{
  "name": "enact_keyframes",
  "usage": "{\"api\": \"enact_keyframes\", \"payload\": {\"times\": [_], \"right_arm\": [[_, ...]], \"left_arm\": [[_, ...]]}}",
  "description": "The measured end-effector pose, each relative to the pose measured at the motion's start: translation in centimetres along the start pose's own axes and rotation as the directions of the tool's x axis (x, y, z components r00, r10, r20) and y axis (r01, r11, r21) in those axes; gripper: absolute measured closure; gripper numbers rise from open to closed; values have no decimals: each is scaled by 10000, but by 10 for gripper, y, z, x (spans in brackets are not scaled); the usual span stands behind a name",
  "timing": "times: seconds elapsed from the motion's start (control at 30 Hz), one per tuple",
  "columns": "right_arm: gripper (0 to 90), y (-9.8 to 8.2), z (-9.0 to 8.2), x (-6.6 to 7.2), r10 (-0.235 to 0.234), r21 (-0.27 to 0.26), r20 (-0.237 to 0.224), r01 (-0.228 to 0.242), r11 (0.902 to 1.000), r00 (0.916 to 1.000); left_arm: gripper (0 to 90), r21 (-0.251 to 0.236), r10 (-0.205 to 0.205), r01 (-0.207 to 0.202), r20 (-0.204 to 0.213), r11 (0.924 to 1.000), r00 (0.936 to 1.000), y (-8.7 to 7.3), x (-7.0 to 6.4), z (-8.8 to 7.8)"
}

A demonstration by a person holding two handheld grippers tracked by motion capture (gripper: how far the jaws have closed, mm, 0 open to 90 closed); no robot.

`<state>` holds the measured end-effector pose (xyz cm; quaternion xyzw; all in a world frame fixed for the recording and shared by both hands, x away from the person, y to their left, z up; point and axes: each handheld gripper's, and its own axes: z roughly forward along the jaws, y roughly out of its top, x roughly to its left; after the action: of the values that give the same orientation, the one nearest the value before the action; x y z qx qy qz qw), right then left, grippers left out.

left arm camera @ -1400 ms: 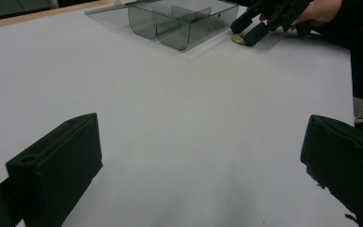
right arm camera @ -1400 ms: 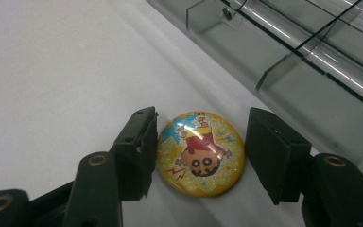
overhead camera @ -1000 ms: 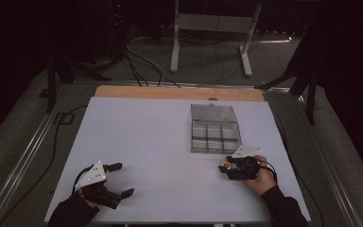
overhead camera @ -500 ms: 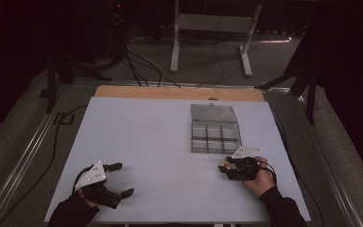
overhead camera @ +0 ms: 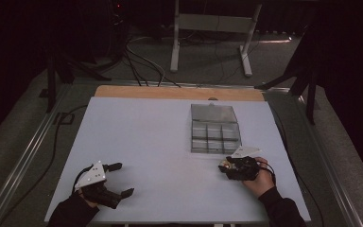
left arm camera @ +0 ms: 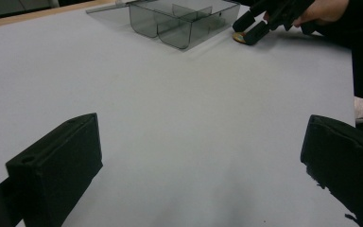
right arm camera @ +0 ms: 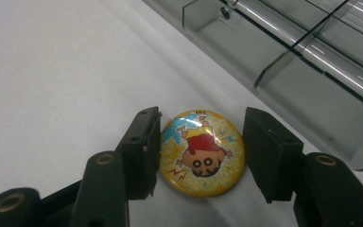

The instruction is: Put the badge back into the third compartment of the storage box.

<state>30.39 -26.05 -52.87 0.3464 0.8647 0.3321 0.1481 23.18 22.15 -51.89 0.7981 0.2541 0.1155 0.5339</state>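
A round yellow badge (right arm camera: 201,152) with a cartoon figure lies flat on the white table (overhead camera: 146,137), just in front of a clear compartment box (right arm camera: 288,61). My right gripper (right arm camera: 202,156) has a jaw pressed against each side of the badge, low on the table. From above, that gripper (overhead camera: 225,167) sits at the right, near the box's (overhead camera: 215,130) front corner. My left gripper (overhead camera: 125,178) rests at the near left, jaws wide apart with nothing between them. Seen from the left gripper (left arm camera: 203,161), the right gripper (left arm camera: 248,29) and the badge (left arm camera: 237,37) lie far across the table.
The clear box (left arm camera: 179,23) has its lid folded back flat behind it and several compartments that look bare. A wooden strip (overhead camera: 179,92) borders the table's far edge. Cables and a stand's legs lie on the dark floor beyond.
The right gripper has edged slightly left near the box's corner. The left gripper has stayed where it was.
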Motion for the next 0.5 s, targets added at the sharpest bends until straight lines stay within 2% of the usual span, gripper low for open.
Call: {"api": "enact_keyframes", "payload": {"times": [0.5], "right_arm": [[478, 4, -8, 5, 54, -139, 59, -53, 9999, 10000]], "left_arm": [[0, 47, 22, -22, -41, 10000, 10000, 0, 0, 0]]}}
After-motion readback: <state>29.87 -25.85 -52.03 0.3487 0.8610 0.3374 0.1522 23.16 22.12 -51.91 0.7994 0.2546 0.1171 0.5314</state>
